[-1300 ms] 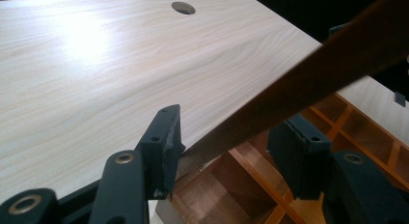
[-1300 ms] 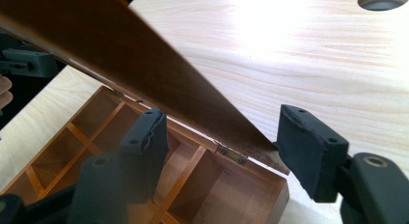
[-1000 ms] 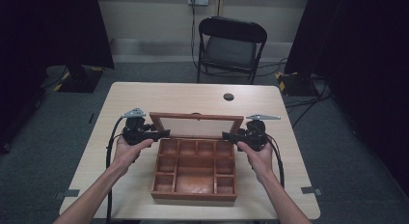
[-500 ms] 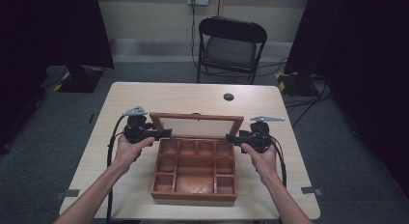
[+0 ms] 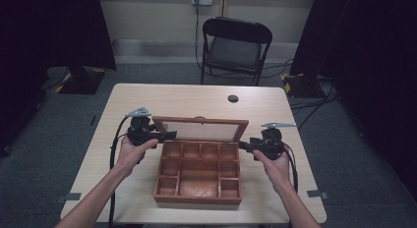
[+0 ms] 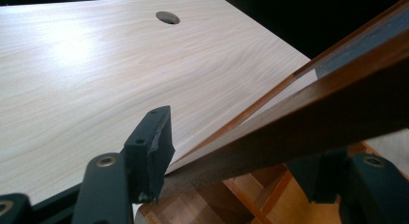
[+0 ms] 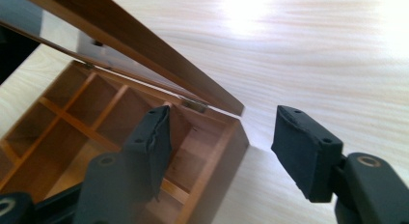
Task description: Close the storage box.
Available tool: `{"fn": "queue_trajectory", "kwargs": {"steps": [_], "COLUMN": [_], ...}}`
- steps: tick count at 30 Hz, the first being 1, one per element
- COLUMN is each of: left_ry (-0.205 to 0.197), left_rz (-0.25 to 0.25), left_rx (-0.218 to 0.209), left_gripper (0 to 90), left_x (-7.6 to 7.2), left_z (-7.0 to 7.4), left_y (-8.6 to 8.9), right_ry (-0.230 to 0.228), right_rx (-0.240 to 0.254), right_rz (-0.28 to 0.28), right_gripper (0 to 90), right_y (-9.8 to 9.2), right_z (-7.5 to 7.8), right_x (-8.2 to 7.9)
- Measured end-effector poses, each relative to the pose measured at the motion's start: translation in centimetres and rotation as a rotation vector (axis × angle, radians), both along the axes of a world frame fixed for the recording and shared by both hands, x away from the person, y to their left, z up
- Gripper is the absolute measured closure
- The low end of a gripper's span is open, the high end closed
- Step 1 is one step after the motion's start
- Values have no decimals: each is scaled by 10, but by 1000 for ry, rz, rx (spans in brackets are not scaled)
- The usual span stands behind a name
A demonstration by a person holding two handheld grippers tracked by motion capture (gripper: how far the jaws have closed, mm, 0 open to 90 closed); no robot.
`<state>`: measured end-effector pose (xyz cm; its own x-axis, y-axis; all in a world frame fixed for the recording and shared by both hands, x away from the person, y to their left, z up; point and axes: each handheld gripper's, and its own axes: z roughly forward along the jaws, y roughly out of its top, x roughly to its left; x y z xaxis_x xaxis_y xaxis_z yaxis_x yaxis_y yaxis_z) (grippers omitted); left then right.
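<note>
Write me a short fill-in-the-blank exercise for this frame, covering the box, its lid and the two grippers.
1. The wooden box has its lid ____, so the compartments show.
2. The compartments of the box hold ____.
3. The frame of the lid passes between the jaws of the ____ gripper.
4. The right gripper has its jaws ____, astride the corner of the box near the hinge.

Missing words: open; nothing; left; open
</note>
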<state>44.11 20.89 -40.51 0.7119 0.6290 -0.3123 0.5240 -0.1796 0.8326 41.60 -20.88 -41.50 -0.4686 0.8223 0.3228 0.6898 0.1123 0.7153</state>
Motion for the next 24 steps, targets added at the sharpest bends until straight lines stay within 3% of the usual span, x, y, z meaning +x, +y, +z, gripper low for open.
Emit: {"fn": "queue_trajectory", "kwargs": {"steps": [4, 16, 24], "left_ry": [-7, -16, -29], "left_rz": [-6, -9, -1], "left_rx": [-3, 26, 40], "left_gripper": [321, 242, 191], "left_x": [-1, -13, -20], "left_z": [2, 5, 7], "left_y": [-2, -4, -4], "right_ry": [-2, -37, -55], "right_rx": [-11, -3, 6], "right_rz": [-7, -48, -25], "right_gripper": [434, 433, 430], "right_y": [-4, -13, -14], "right_z": [-1, 10, 18], "right_x": [1, -1, -1]}}
